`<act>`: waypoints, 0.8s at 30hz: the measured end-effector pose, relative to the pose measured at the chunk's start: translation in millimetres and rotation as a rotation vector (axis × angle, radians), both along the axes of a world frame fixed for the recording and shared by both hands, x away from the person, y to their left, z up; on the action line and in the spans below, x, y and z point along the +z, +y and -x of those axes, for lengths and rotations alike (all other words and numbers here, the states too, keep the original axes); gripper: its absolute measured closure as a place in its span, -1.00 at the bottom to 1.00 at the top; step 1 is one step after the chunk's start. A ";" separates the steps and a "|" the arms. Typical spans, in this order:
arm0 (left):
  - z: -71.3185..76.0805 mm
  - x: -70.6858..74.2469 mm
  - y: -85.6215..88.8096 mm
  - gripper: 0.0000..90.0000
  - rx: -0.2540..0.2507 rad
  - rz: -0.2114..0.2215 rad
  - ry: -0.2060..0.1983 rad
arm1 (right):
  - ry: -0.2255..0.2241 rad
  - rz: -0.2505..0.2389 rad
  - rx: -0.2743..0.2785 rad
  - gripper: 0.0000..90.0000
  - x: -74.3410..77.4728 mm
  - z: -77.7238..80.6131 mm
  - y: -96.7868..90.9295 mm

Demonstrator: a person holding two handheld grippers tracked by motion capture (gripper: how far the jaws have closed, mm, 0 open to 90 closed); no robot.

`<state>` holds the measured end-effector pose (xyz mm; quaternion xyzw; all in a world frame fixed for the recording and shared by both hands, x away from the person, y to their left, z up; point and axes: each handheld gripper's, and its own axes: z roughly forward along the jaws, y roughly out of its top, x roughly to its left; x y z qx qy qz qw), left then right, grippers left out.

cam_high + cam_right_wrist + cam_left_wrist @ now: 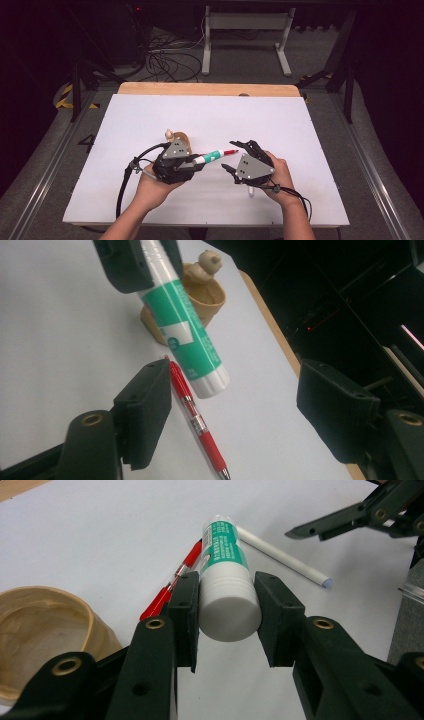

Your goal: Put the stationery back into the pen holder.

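Note:
My left gripper (197, 161) is shut on the white end of a glue stick (225, 580) with a green label and holds it off the table, pointing toward my right gripper (228, 155). A red pen (195, 420) lies on the white sheet under the glue stick (185, 335), close beside one jaw of the right gripper (240, 415). That gripper is open, its jaws wide apart with nothing between them. A thin white stick (285, 557) lies flat on the sheet near the right hand.
A beige cup (180, 136) with a small bear figure on its rim stands just behind the left gripper. The white sheet (150, 115) covers a wooden table top. Cables and a white stand sit on the floor beyond the far edge.

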<state>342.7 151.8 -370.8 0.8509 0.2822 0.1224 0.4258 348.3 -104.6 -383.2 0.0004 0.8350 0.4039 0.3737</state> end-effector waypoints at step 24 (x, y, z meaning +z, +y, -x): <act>0.0 7.1 -15.5 0.45 -0.045 0.001 -0.011 | -0.080 0.088 0.022 -0.03 -16.5 3.7 21.8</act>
